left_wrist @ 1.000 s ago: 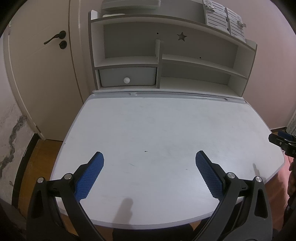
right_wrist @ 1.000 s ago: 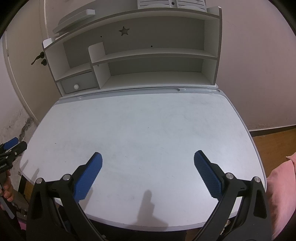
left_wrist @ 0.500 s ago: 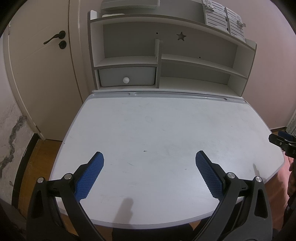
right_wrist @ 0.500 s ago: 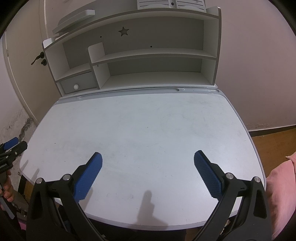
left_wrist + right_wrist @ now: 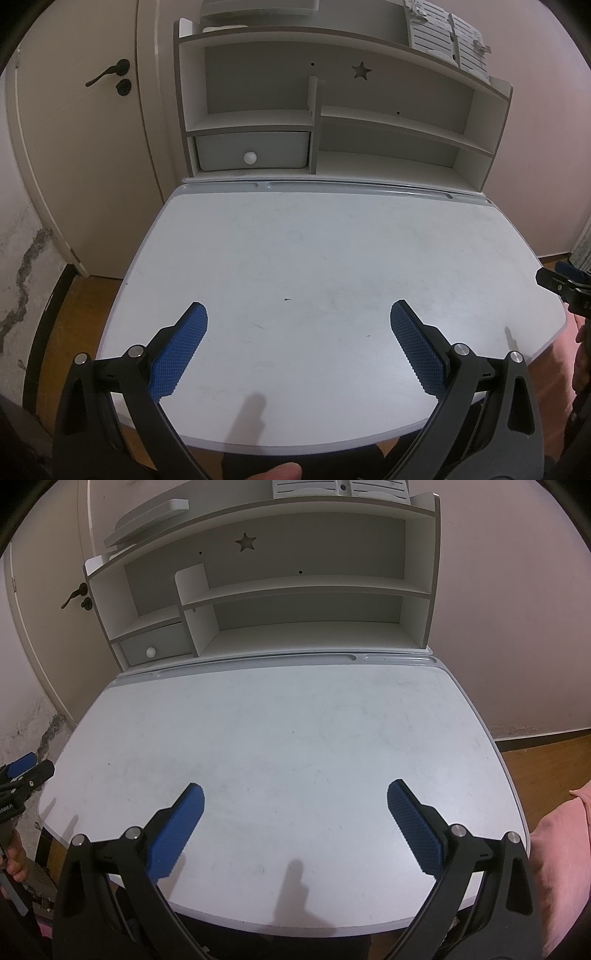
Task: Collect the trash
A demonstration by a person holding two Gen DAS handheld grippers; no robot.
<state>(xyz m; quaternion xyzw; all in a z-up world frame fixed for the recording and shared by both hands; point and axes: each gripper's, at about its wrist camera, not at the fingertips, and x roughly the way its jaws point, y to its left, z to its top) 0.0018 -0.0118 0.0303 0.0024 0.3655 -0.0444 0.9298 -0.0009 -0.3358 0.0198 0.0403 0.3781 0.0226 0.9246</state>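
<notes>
Left gripper [image 5: 298, 317]: jaws spread wide, blue pads [image 5: 181, 347] holding nothing, poised above the near edge of the desk [image 5: 332, 251]. Right gripper [image 5: 294, 799]: jaws likewise spread wide and empty, above the same near edge; its tip also shows at the right margin of the left view [image 5: 565, 284], and the left gripper's tip at the left margin of the right view [image 5: 22, 775].

Trash: none is visible in either view. The desktop carries only scuffs and a tiny dark speck [image 5: 287, 299], too small to identify. How the trash will handle, and where to grip it, therefore cannot be judged; if it is a crumb or paper scrap, it is likely light and best pinched from the sides, low against the surface.

Containers: no bin or bag appears. The hutch [image 5: 332, 110] behind the desk has open shelves that look bare, and one closed drawer [image 5: 253, 149] with a round white knob; its contents are hidden. Flat pale items lie on top of the hutch.

Surroundings: door [image 5: 85, 129] at left, wood floor [image 5: 546, 760] below.
</notes>
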